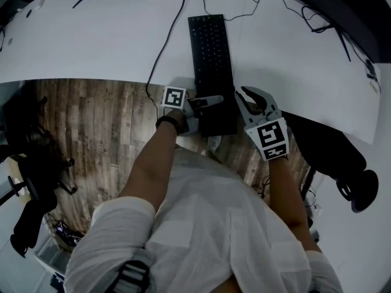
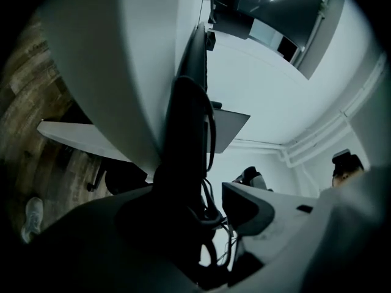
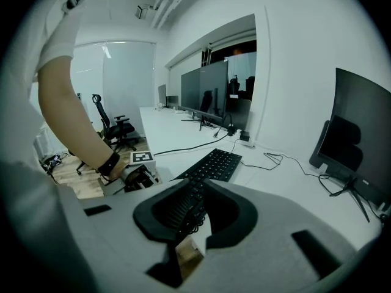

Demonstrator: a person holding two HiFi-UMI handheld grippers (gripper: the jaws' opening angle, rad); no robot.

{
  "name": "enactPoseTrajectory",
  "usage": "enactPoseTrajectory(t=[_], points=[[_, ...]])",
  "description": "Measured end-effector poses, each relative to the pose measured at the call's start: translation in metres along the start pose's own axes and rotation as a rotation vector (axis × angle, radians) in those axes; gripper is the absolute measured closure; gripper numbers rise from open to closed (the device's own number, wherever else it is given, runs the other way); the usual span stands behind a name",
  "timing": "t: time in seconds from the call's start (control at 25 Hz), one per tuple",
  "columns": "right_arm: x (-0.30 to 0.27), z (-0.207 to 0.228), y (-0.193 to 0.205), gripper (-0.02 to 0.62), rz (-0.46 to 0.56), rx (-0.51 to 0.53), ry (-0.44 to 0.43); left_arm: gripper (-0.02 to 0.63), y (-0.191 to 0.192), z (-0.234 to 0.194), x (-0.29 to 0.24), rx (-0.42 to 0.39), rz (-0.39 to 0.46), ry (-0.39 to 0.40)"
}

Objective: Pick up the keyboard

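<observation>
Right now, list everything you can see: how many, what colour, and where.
keyboard: one, black, on the desk, near end overhanging the edge.
desk: one, white, ahead of the person.
cables: several, black, across the desk.
monitors: several, dark, along the desk's far side.
office chairs: two, black, either side of the person.
floor: one, brown wood pattern, below the desk edge.
left gripper: one, grey, at the keyboard's near-left side.
right gripper: one, grey, beside the keyboard's near-right edge.
arms: two, white sleeves; black wristband on the left.
</observation>
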State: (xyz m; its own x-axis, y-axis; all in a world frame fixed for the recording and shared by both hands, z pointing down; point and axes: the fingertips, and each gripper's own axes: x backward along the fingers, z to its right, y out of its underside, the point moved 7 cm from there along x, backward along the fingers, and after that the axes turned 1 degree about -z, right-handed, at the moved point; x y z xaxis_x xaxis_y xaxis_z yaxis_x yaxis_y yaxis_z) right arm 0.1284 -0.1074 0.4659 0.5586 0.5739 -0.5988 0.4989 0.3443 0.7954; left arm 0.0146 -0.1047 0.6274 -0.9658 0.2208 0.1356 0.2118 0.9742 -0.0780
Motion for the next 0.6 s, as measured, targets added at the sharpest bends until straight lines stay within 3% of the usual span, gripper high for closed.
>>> enactPoseTrajectory(t=[0.2,0.4,0.6], points=[[-0.003,0.004,0.004,0.526,-0.010,-0.020,0.002,0.350,0.000,-0.002,-0.004,0.003,-0.022,0.027],[-0.002,0.006,0.007,0.526,-0.009,-0.030,0.010,0.445,0.001,-0.002,-0.006,0.007,-0.023,-0.006],[0.004,0.003,0.009,0.526,-0.002,-0.032,0.014,0.477,0.026,-0.003,-0.005,0.003,-0.036,-0.029]])
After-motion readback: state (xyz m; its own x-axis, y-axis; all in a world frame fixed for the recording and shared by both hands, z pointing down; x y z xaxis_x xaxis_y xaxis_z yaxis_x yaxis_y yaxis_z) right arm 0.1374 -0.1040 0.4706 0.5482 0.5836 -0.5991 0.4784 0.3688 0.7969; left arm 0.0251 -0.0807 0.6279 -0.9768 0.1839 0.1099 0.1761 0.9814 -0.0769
